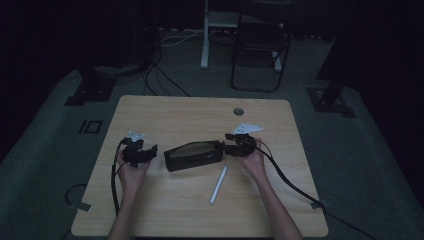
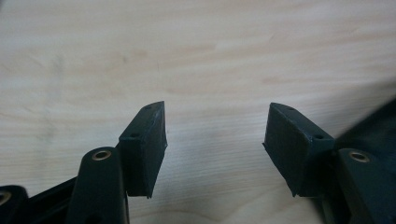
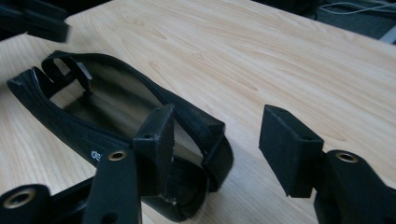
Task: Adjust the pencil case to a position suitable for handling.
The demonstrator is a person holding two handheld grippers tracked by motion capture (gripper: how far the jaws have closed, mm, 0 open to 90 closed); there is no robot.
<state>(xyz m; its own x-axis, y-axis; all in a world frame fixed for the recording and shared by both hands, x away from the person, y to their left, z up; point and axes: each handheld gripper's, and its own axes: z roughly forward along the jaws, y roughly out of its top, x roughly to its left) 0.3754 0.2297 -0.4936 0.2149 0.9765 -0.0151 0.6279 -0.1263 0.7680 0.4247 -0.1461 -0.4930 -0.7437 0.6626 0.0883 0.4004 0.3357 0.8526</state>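
While both tongs stood released, the black pencil case (image 1: 194, 155) lay unzipped mid-table (image 1: 165, 112), the white pen (image 1: 218, 184) just beside it. Right tongs (image 3: 212, 140) straddled its end; left tongs (image 1: 148, 152) waited near. Likely next: steadying the case, then fetching the pen.

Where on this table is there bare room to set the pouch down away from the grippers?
The far strip of the table, between the back edge and the pouch, is bare apart from the grommet hole. The near strip below the white stick is bare between the forearms. The middle is crowded: left gripper, pouch, right gripper.
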